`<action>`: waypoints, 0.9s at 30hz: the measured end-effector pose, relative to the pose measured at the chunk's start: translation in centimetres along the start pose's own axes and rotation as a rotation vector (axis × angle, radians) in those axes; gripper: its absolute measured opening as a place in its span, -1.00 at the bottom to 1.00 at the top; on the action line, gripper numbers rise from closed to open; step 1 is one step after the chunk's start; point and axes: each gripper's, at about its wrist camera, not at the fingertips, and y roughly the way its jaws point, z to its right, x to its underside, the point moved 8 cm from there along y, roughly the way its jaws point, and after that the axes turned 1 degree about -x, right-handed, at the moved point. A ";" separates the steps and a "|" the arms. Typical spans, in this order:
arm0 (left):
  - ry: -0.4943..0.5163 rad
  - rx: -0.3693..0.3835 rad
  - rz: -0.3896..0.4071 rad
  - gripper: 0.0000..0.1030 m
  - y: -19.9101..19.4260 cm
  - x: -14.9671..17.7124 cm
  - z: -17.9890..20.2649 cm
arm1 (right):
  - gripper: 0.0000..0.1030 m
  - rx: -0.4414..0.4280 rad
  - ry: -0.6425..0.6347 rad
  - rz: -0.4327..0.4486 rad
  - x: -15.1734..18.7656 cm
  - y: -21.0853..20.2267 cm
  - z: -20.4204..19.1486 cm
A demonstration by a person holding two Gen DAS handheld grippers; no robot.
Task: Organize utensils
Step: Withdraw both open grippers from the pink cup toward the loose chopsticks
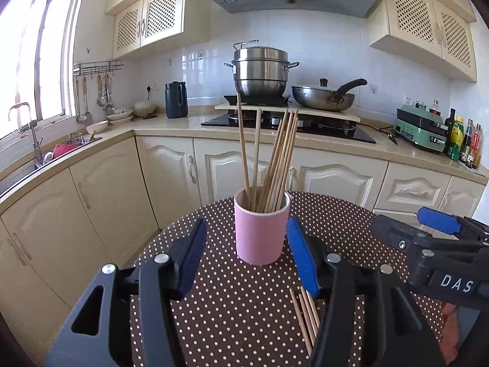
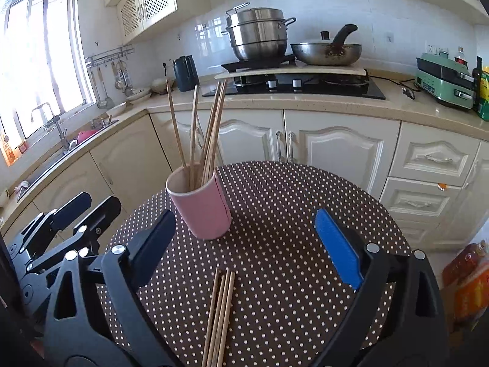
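Item: pink cup (image 1: pixel 261 235), centre frame, part-filled with chopsticks (image 1: pixel 275 159); loose chopsticks (image 2: pixel 220 315) lie low on table (image 2: pixel 290 214). Both my tongs, left (image 1: pixel 247 257) and right (image 2: pixel 244 244), gape empty. I judge the next move is pinching the loose bundle.

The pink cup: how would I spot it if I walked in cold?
Find the round table with the brown polka-dot cloth in front of the cream kitchen cabinets. The pink cup stands upright on it, the only container there, bristling with wooden chopsticks; a few more lie flat nearby.

Pink cup (image 1: pixel 261 234) of chopsticks (image 1: pixel 276 162) between parted left tongs (image 1: pixel 247 260)
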 end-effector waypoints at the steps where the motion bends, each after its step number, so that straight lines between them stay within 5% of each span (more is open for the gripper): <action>1: 0.002 0.000 -0.009 0.07 -0.3 0.8 0.1 | 0.77 0.001 -0.001 -0.014 0.8 -0.1 0.1; 14: -0.026 -0.065 -0.144 0.08 -1.9 10.0 -1.7 | 0.77 0.061 -0.010 -0.195 10.5 1.1 2.2; 27: -0.049 -0.031 -0.249 0.08 -1.6 14.6 -1.6 | 0.77 0.069 0.005 -0.288 14.9 2.8 2.4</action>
